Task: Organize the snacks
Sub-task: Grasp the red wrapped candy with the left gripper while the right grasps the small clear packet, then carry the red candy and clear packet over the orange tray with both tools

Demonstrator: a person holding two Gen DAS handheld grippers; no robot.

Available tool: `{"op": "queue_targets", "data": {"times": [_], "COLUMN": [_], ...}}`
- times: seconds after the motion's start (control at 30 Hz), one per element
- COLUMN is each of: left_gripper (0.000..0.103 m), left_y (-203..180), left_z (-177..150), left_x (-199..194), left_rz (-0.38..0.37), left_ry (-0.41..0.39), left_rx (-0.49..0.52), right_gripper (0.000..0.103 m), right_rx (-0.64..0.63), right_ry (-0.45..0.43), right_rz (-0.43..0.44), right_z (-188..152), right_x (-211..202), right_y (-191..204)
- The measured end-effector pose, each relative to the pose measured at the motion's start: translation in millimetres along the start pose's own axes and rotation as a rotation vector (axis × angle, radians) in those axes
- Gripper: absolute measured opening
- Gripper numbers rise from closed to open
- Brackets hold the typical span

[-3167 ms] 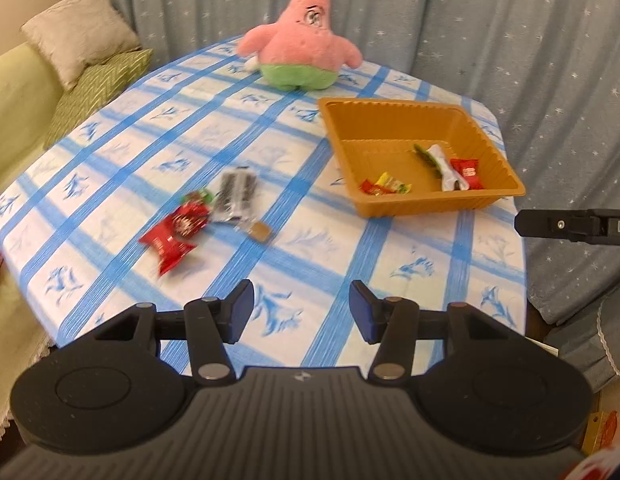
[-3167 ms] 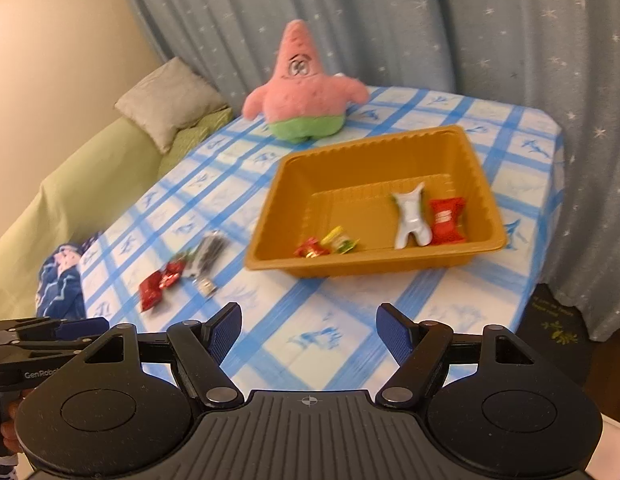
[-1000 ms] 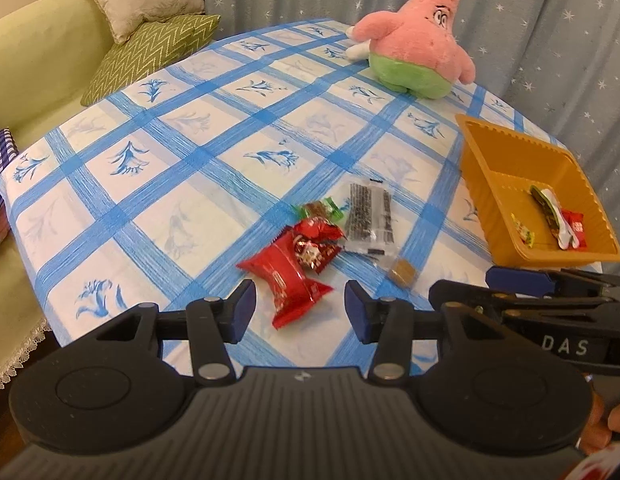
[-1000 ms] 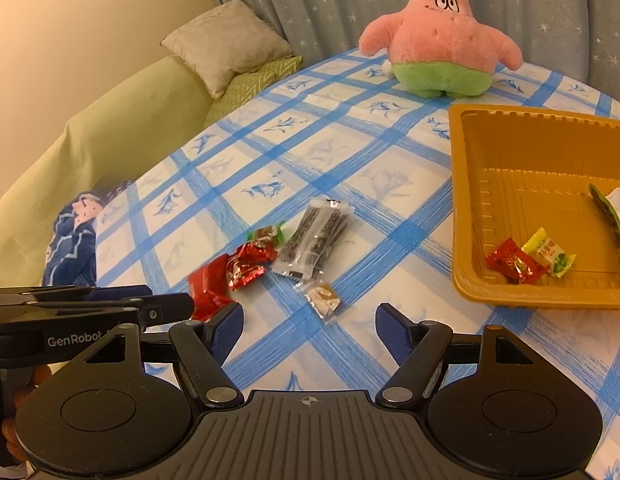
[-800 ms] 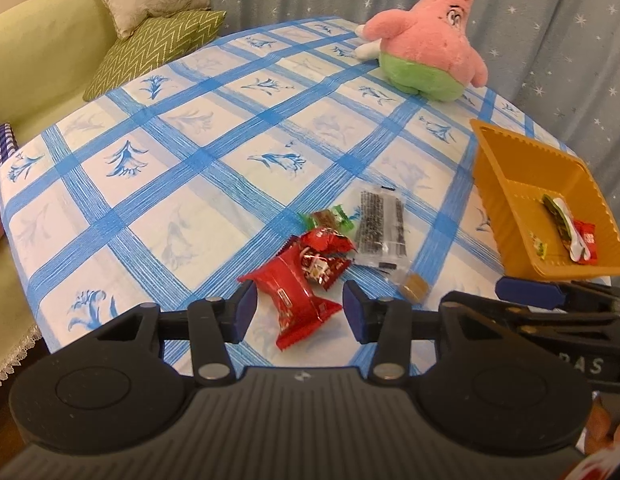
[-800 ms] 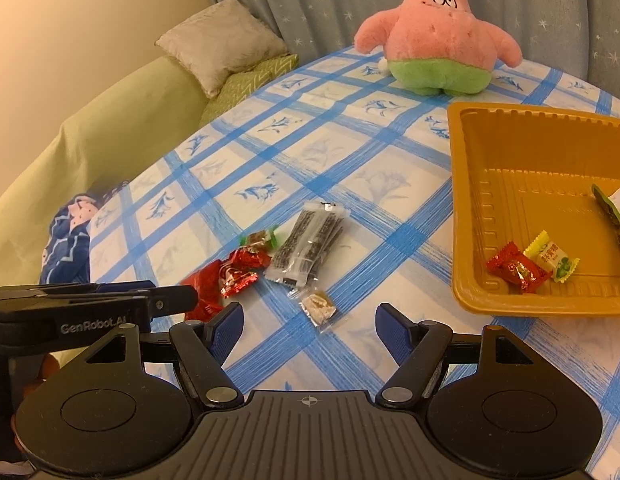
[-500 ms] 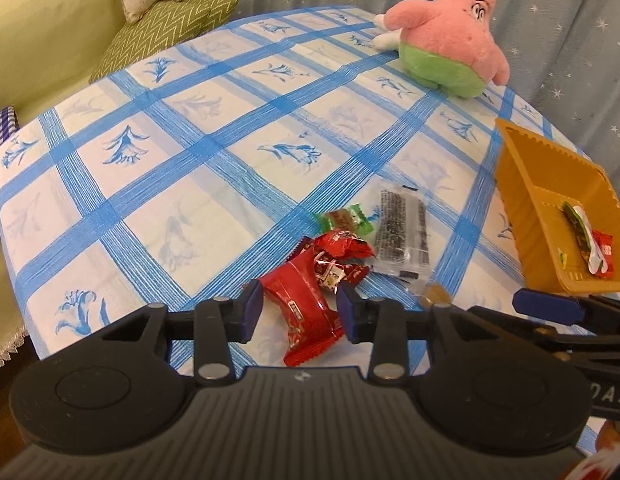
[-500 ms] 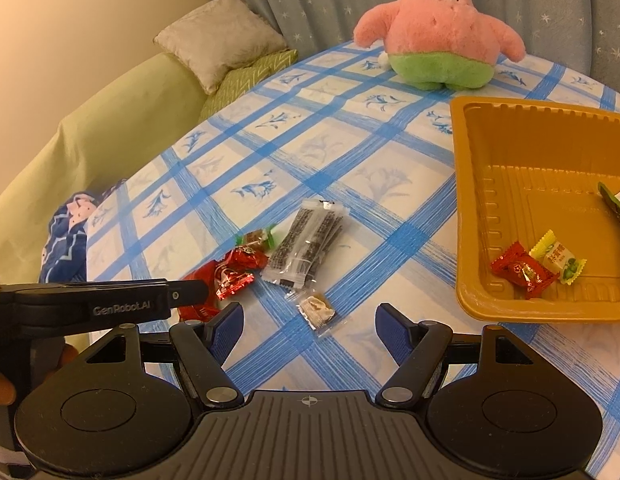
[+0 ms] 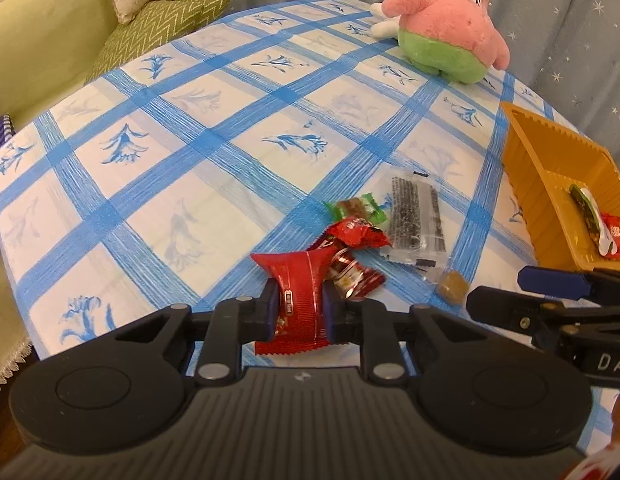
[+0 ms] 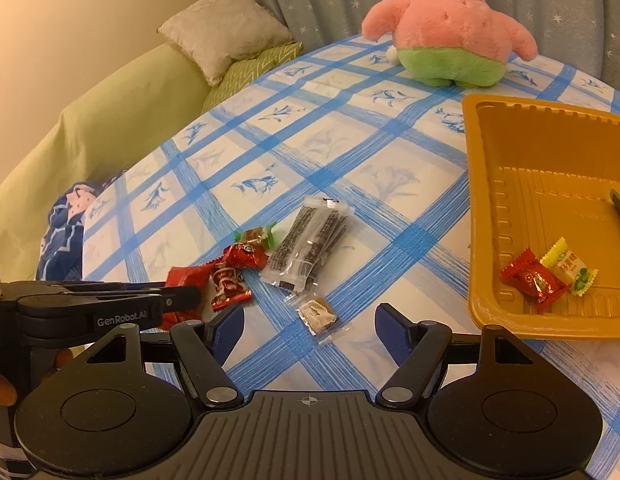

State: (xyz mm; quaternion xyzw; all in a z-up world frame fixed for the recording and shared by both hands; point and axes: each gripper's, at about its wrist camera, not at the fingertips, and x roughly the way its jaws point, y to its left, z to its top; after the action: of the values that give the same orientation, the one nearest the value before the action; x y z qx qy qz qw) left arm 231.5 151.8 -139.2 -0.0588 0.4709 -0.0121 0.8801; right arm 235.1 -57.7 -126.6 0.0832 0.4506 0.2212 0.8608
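Left gripper (image 9: pixel 297 312) has just clamped the red snack packet (image 9: pixel 299 296) lying on the tablecloth (image 9: pixel 181 184); slick wrapper may slip, or drag the touching red candy (image 9: pixel 352 276) when I lift.

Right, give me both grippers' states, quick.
Left gripper: just closed, now clamped on the red snack packet.
Right gripper: open, holding nothing.

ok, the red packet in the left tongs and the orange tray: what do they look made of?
Red packet: probably thin glossy plastic film; it shines, creases and has crimped ends, pinched in the left tongs. Orange tray: looks like thin moulded plastic with a slight sheen; ribs are pressed into its walls and floor.
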Motion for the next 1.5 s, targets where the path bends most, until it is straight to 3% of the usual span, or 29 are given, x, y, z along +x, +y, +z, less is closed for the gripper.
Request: {"op": "queue_targets", "data": {"times": [0.5, 0.63, 1.17, 1.5], "left_gripper": [0.019, 0.019, 0.019, 0.019], "left_y": [36.6, 41.0, 39.9, 35.8], "left_z": [1.7, 1.1, 0.7, -1.4], "left_x": [-16.5, -17.8, -16.6, -20.7], "left_rz": [0.047, 0.051, 0.046, 0.042], "left_ry": [-0.018, -0.015, -0.012, -0.016], "left_rx": [-0.030, -0.033, -0.030, -0.025], "right_gripper": [0.050, 0.048, 0.026, 0.022], "right_rx": [-0.101, -0.152, -0.277, -0.339], "right_ry": [0.050, 0.075, 0.092, 0.081], "right_rz": [0.003, -0.012, -0.064, -0.085], "right_z": [6.8, 9.1, 5.2, 0.1], "right_x": [24.1, 33.4, 49.9, 50.3], "right_y": [5.0, 8.1, 14.7, 19.3]}}
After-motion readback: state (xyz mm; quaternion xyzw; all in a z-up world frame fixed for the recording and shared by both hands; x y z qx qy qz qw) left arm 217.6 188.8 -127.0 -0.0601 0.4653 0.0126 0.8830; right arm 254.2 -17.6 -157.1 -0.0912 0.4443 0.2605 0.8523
